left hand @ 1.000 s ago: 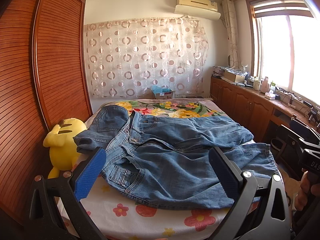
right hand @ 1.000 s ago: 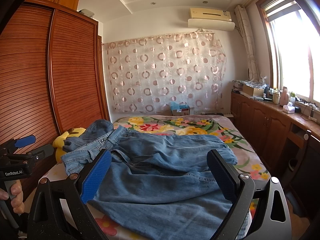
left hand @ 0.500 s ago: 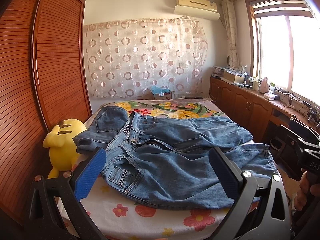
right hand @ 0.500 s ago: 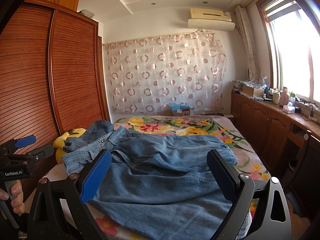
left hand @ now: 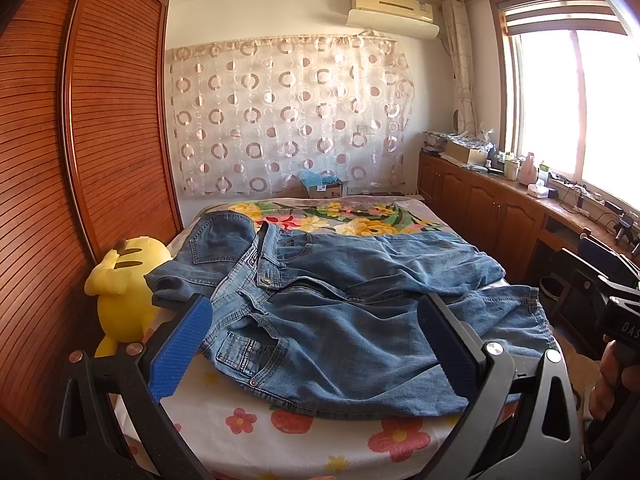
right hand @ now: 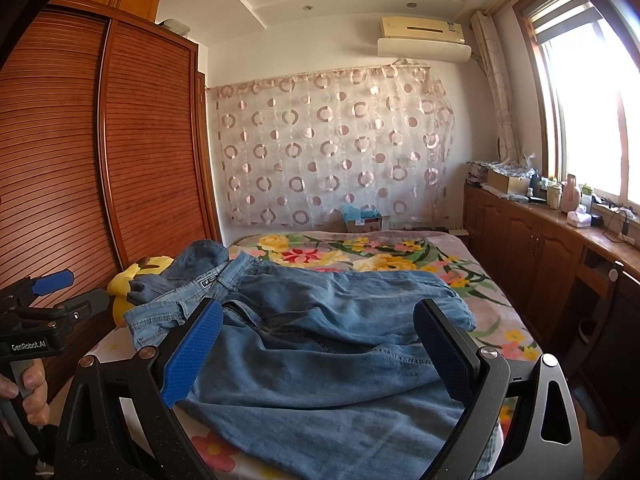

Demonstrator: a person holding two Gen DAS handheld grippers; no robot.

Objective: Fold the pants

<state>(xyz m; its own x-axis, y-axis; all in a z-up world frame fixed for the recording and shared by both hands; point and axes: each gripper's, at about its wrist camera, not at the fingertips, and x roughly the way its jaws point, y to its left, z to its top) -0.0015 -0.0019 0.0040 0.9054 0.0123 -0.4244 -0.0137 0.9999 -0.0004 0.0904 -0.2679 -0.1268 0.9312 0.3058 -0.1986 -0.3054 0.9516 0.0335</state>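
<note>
Sunlit bedroom, and the blue jeans (left hand: pixel 340 312) sprawl unfolded across the floral bedspread (left hand: pixel 288 436), waistband beside a yellow plush toy (left hand: pixel 128 292). Left wrist view catches the fly button and front pocket; right wrist view mostly shows the leg fabric. Left gripper (left hand: pixel 316 344) and right gripper (right hand: pixel 320 350) both gape wide, holding nothing, short of the denim.
</note>
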